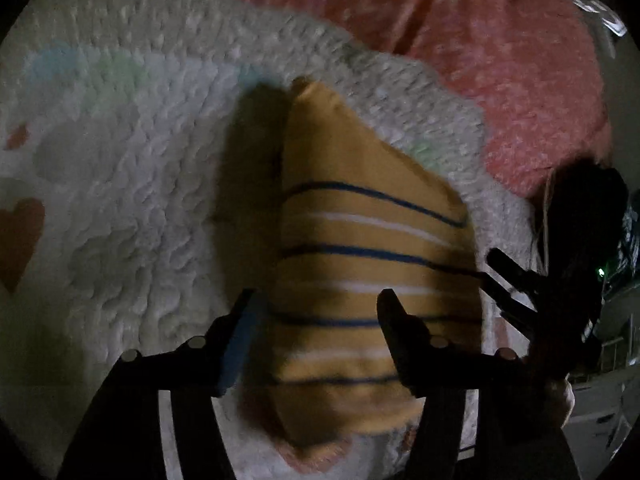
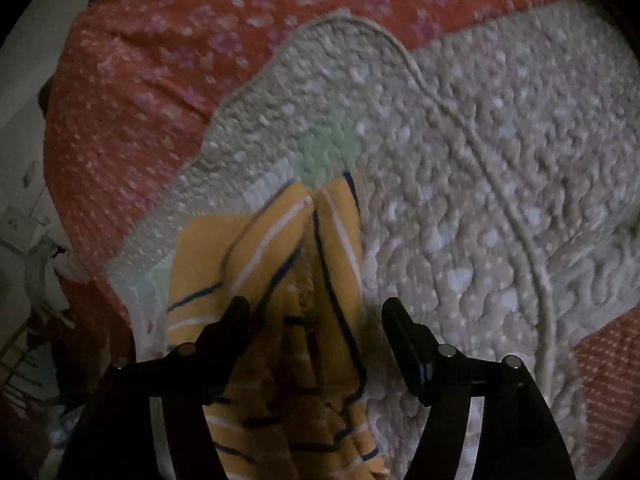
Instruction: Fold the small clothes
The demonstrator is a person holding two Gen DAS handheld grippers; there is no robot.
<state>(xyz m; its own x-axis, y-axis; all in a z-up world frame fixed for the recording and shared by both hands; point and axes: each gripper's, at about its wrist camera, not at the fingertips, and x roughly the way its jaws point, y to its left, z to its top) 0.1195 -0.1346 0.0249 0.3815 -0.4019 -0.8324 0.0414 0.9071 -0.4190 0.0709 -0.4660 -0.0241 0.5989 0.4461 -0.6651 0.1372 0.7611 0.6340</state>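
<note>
On the left, the left hand-held gripper (image 1: pixel 316 312) is seen with its jaws standing apart over the yellow striped garment (image 1: pixel 360 264); the cloth lies between and beneath the fingers, but no pad is seen pressing on it, so nothing is held. The garment is laid on the white fleecy blanket (image 1: pixel 120 200), which is spread over the pink patterned bedcover (image 1: pixel 500 60). One long edge is already turned over, and a narrow corner points away from the camera. At the right edge of this view the right hand-held gripper (image 1: pixel 516 288) is glimpsed beside the garment's hem.

In the right wrist view, the right hand-held gripper (image 2: pixel 316 316) is held wide, its jaws standing either side of a bunched, creased part of the yellow striped garment (image 2: pixel 280 272), again with no grip made.

The fold is judged only partly done. With both grippers loose, the raised fold could fall open or slump sideways. The blanket's deep pile might be pinched together with the cloth at the next grasp, dragging it along. The bunching under the right gripper could be pressed in as a crooked crease. The dim, blurred pictures leave the exact edges uncertain.
</note>
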